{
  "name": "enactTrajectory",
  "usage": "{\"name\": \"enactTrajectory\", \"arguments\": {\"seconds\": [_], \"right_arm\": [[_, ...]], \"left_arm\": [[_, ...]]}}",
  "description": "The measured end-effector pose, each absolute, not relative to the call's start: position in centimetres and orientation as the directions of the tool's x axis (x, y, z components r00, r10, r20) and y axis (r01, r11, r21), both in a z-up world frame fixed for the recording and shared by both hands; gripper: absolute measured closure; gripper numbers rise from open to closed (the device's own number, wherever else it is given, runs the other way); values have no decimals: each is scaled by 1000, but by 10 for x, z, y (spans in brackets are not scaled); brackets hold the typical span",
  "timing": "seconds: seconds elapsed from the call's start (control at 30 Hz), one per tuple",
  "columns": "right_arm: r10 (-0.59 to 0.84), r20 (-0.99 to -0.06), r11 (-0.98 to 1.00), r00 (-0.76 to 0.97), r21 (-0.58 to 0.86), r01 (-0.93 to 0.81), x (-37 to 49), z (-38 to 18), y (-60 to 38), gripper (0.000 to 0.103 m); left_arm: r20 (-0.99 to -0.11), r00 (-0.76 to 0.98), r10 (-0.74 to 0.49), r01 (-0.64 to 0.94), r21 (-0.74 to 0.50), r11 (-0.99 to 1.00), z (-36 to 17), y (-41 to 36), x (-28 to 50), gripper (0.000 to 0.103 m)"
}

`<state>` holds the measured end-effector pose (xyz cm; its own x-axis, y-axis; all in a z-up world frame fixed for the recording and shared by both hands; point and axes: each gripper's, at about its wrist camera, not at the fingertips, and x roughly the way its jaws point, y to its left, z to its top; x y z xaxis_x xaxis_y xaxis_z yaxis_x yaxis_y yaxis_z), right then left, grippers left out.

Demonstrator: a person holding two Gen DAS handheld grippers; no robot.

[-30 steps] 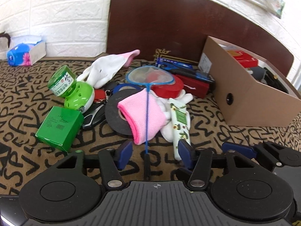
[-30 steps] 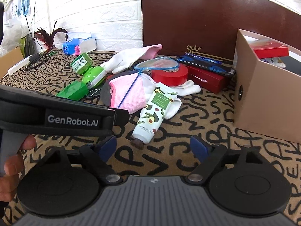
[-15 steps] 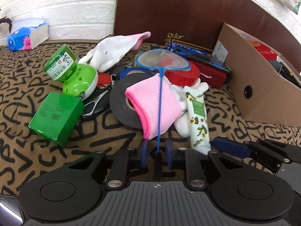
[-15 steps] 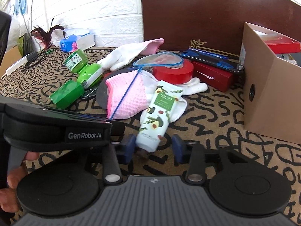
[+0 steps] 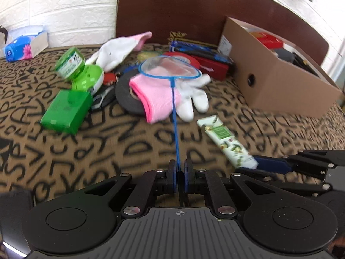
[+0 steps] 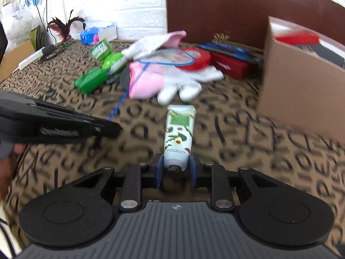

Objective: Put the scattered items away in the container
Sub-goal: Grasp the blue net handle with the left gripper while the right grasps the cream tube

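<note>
Your biggest obstacle is the box (image 5: pixel 278 82) itself: it stands at the right of the clutter with its tall side wall facing you, already part full. Bring either load in low and it will strike that wall rather than clear the rim.

Next, the pile. The net (image 5: pixel 170 68) has its hoop lying over the pink sock (image 5: pixel 155 97) and the white glove (image 5: pixel 194 99), close against the red tape (image 6: pixel 194 57). Pull the handle back too flat and I'd expect the mesh to snag and drag fabric along with it.

Your left gripper (image 5: pixel 179 170) is clamped on the very tip of that thin blue handle. With all the length beyond the jaws, the net may swing or pivot in the pinch, and could slip out.

Your right gripper (image 6: pixel 176 168) is closed on the cap end of the tube (image 6: pixel 179 136), the rest sticking forward above the cloth. A squashy tube held at its end can droop or squeeze free if you turn sharply.

Smallest point: the two grippers sit near each other, so swinging both toward the box together risks a knock.
</note>
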<state>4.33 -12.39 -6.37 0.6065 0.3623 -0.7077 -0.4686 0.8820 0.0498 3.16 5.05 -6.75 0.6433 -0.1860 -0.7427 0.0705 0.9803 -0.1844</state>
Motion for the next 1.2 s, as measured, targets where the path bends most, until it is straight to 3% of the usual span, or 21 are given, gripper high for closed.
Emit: {"name": "enactTrajectory", "arguments": {"seconds": [0.2, 0.27, 0.5, 0.63, 0.8, 0.87, 0.9, 1.03, 1.07, 1.1, 1.13, 1.17, 1.2], "right_arm": [[359, -725, 885, 588, 65, -461, 10, -60, -148, 74], [351, -728, 887, 589, 58, -457, 6, -60, -150, 72], [347, -722, 887, 599, 46, -459, 8, -61, -143, 56], [343, -717, 889, 607, 39, -456, 14, -61, -140, 55], [336, -720, 891, 607, 34, -453, 22, -62, -139, 55], [342, -718, 890, 606, 39, -455, 24, -62, -139, 55], [344, -717, 889, 606, 41, -456, 25, -63, -139, 55], [345, -720, 887, 603, 39, -460, 28, -65, -136, 55], [345, -719, 886, 604, 38, -461, 29, -66, -135, 55], [346, -717, 885, 605, 37, -464, 30, -66, -135, 55], [348, -716, 884, 605, 34, -467, 30, -67, -134, 55], [351, -715, 880, 605, 32, -473, 30, -67, -133, 58], [353, -713, 877, 605, 27, -480, 30, -67, -132, 65]], "left_arm": [[-775, 595, -212, 121, -174, 977, -71, 39, -7, 100], [-774, 597, -208, 130, -162, 978, -71, 36, -13, 76], [-769, 613, -182, 122, -135, 983, -71, 23, 3, 62], [-762, 622, -181, 135, -123, 983, -70, 17, 20, 57], [-765, 620, -176, 129, -123, 984, -73, 13, 40, 58], [-768, 616, -173, 129, -118, 985, -74, 12, 44, 82], [-770, 615, -171, 132, -113, 985, -73, 12, 44, 85], [-771, 615, -168, 131, -110, 985, -74, 12, 45, 87], [-771, 615, -168, 131, -110, 985, -74, 12, 45, 78], [-771, 614, -168, 131, -110, 985, -74, 12, 46, 77], [-772, 613, -168, 132, -110, 985, -74, 12, 46, 82], [-773, 612, -164, 135, -103, 986, -74, 12, 45, 95], [-774, 613, -159, 138, -94, 986, -74, 11, 45, 99]]}}
